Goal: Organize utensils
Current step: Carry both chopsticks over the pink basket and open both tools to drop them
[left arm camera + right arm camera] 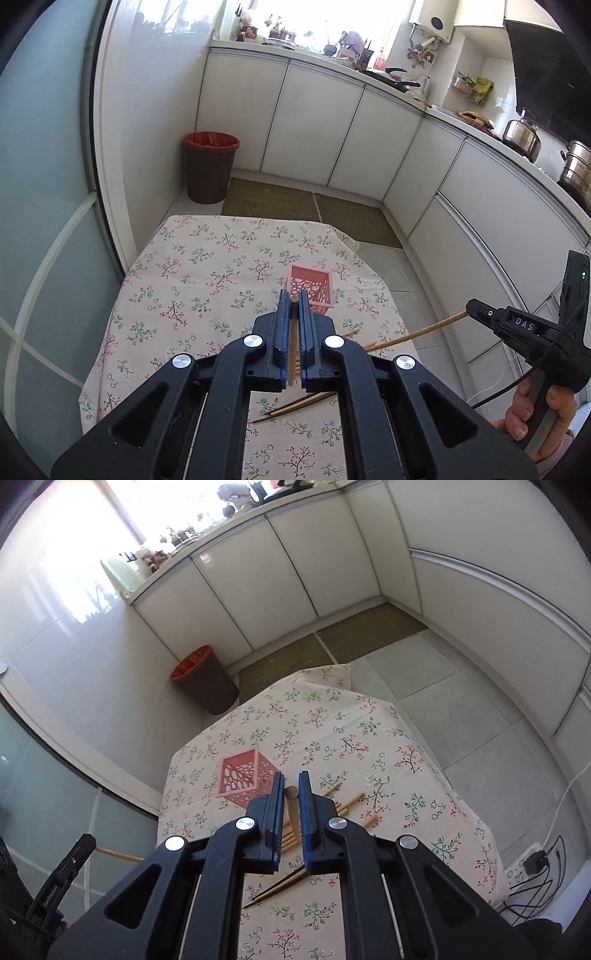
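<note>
Both grippers are closed on a chopstick each. Left gripper [293,301] pinches a wooden chopstick [292,343] lengthwise between its jaws, tip pointing far, straight at the pink basket [311,290] just beyond. Right gripper [291,782] clamps a second chopstick [291,808] the same way, with the basket far-left of its jaws. Loose chopsticks [347,805] lie on the floral tablecloth [332,731] beneath. By my judgement the left gripper is nearer the basket and better aligned to drop first.
</note>
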{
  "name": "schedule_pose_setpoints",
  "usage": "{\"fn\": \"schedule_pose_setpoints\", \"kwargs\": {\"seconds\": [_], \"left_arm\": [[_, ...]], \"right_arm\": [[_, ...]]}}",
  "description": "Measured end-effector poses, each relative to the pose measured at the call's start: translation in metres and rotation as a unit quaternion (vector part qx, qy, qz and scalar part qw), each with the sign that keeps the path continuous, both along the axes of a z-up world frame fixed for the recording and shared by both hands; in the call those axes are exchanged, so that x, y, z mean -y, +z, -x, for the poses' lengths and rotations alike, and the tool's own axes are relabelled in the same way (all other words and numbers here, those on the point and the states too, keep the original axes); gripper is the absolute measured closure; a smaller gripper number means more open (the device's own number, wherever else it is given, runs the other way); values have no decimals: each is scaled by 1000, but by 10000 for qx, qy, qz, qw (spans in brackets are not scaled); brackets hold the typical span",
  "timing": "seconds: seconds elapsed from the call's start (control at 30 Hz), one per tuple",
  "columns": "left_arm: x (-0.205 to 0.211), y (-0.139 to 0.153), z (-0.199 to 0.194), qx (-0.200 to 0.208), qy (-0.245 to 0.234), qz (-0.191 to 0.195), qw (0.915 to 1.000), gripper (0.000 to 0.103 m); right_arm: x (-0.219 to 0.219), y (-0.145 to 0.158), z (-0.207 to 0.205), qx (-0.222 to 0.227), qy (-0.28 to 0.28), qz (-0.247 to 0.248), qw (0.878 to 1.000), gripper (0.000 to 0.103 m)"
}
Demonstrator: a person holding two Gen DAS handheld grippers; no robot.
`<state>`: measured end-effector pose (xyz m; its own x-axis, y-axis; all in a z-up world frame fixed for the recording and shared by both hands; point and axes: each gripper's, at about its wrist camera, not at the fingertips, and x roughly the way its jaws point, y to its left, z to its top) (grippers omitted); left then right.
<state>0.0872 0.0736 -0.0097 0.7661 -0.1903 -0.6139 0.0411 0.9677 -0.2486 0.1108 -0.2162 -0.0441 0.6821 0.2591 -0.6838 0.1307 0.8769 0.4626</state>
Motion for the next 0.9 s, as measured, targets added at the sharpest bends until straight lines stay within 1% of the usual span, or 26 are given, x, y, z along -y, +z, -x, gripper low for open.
{"fn": "schedule_pose_setpoints", "kwargs": {"seconds": [0.1, 0.33, 0.47, 0.6, 0.67, 0.73, 0.8, 0.9], "left_arm": [[6, 14, 1, 128, -37, -117, 9998, 100], [15, 42, -8, 355, -94, -262, 9990, 100], [19, 59, -21, 530, -127, -283, 9981, 100], [24, 72, -40, 688, -141, -302, 9971, 100], [26, 75, -52, 738, -135, -296, 9967, 100], [29, 75, -66, 776, -116, -317, 9964, 100], [33, 71, -80, 807, -106, -355, 9961, 100], [39, 57, -102, 784, -58, -454, 9959, 100]], "right_arm": [[-2, 21, 4, 168, 130, 91, 9997, 95], [3, 59, 3, 396, 301, 42, 9988, 95], [5, 87, -8, 657, 295, 49, 9974, 95], [1, 106, -27, 899, 301, 83, 9955, 95], [-4, 109, -39, 958, 310, 136, 9948, 95], [-9, 106, -54, 932, 356, 121, 9949, 95], [-15, 99, -70, 876, 397, 110, 9953, 95], [-24, 82, -94, 754, 463, 96, 9960, 95]]}}
